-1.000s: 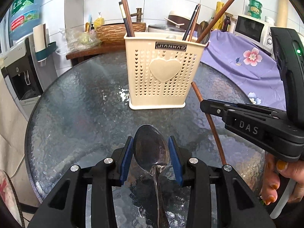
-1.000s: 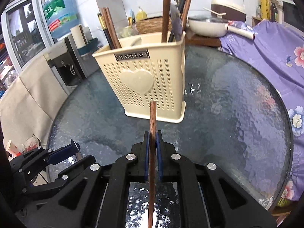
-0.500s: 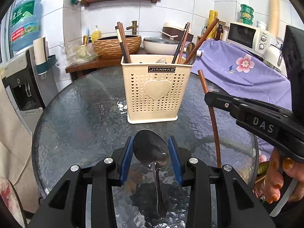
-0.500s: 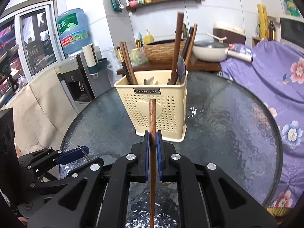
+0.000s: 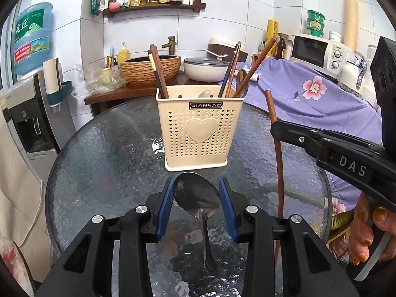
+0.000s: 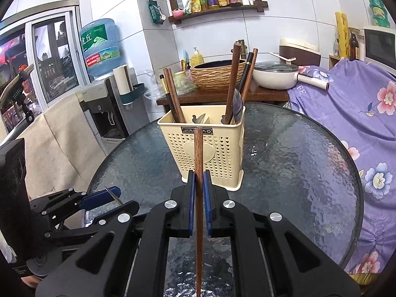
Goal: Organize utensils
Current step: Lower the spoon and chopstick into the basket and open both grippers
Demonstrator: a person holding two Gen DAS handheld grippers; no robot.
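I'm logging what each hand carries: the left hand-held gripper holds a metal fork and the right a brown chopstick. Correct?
Not quite. In the left wrist view the left hand-held gripper holds a metal spoon, not a fork. The right hand-held gripper does hold a brown chopstick.

- A blue water bottle sat on a dispenser.
- A woven basin stood beside a white lidded pot.
- A microwave rested behind purple floral cloth.

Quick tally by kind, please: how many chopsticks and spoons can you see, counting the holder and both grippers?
Chopsticks: 6 (5 in the holder, 1 in the right gripper)
Spoons: 3 (2 showing in the holder, 1 in the left gripper)
Total: 9 utensils visible; any lying deeper in the holder are hidden.
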